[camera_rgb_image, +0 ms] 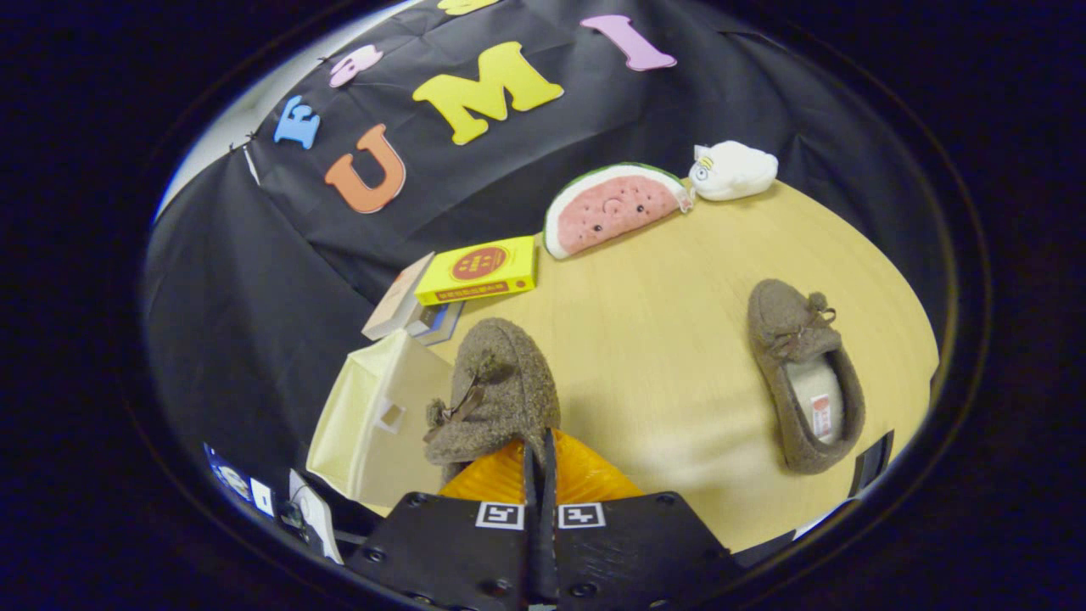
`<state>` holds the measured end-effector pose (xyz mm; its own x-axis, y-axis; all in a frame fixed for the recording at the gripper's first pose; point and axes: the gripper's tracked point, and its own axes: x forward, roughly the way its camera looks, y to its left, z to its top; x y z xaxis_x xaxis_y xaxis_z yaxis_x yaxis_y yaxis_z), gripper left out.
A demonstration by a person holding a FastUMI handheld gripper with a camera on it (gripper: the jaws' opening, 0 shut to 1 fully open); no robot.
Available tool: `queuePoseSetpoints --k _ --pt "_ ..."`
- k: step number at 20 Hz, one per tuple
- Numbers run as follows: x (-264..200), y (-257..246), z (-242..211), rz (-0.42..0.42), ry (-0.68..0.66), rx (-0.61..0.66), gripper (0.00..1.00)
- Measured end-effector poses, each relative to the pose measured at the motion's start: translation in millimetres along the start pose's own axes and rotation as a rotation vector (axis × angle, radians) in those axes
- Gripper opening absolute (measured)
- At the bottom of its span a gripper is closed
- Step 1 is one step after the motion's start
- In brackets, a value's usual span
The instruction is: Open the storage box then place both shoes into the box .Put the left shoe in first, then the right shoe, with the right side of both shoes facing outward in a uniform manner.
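The gripper [540, 454] sits at the bottom centre of the frame with its two fingers drawn almost together, pinching the rear edge of a brown fuzzy shoe [496, 390] that hangs just ahead of them, toe pointing away and its small bow showing on the left flank. The shoe appears lifted rather than resting, though the view does not settle that. Just left of it, in the lower left of the frame, stands the pale storage box [373, 420], tilted in the fisheye, with a little square cut-out in its wall; whether it is fully open cannot be told from here. The second shoe [804, 373] lies at the right of the frame, flat on the bench [662, 356], opening upward and well apart from the first.

Both shoes look soft, light and floppy: the woolly upper will give under the fingers, so a hold on the firmer heel rim or collar seems safest, and slipping is unlikely on such a rough fabric.

The bench is smooth pale wood. In the upper middle of the frame a yellow carton [479, 270] rests on some thin books, with a watermelon cushion [612, 208] and a white plush toy [732, 170] behind, against the black cloth wall.
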<state>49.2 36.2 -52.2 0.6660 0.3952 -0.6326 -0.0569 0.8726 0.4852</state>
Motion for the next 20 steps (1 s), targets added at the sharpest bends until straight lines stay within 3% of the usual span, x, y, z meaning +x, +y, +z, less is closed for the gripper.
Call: queuePoseSetpoints --k 5,12,20 --pt "-7 94 26 0.021 -0.062 -0.034 0.0" --pt "23 208 14 0.066 -0.08 0.008 0.0" --pt "91 257 -37 0.006 -0.086 0.049 0.0"
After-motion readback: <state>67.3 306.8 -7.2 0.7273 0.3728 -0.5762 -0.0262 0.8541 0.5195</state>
